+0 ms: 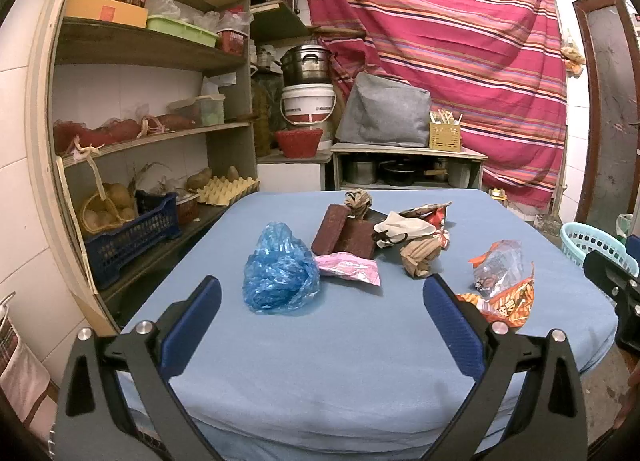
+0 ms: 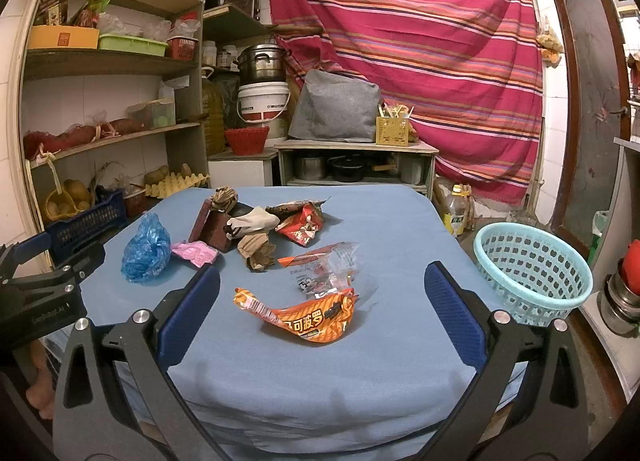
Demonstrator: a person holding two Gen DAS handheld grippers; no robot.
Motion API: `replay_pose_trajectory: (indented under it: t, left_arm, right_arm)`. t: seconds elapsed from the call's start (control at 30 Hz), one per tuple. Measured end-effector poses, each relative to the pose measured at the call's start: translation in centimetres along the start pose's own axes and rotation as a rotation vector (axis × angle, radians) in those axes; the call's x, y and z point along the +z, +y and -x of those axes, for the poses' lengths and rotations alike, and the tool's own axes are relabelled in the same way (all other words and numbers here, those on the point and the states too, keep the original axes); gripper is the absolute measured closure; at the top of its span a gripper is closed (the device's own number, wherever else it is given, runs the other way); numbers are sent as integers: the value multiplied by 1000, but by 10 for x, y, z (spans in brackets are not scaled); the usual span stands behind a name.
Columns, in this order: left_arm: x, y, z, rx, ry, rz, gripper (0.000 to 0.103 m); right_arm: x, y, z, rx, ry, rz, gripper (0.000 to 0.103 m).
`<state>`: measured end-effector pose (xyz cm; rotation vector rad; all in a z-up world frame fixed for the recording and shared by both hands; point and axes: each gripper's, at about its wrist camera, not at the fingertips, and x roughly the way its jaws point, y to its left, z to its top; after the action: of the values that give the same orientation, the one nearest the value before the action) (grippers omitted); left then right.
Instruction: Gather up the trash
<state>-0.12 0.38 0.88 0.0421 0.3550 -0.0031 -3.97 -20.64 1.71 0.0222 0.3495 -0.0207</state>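
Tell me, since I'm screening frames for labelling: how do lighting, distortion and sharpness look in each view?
Left wrist view: strong fisheye bend on the shelves, dark vignette in the corners, warm indoor light, soft shadows, blue bag sharp. Right wrist view: same bend, door curved, bright washed-out patch at the right edge, orange wrapper crisp with readable print, slight sheen on the clear wrapper.

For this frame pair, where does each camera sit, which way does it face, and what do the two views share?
Left wrist: sits on the left claw, open, facing across the blue table at the blue plastic bag; the right claw shows at its right edge.
Right wrist: sits on the right claw, open, facing the orange wrapper, teal basket to its right; the left claw shows at left.
Shared: same table, trash pile, shelves, striped cloth.
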Motion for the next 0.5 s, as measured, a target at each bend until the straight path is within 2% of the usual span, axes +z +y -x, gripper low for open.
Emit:
replay_pose_trajectory:
  t: [0.5]
  left_arm:
    - [0, 0, 0, 0, 2, 2, 4]
  right_arm:
    - [-1, 1, 0, -2, 0, 3, 4]
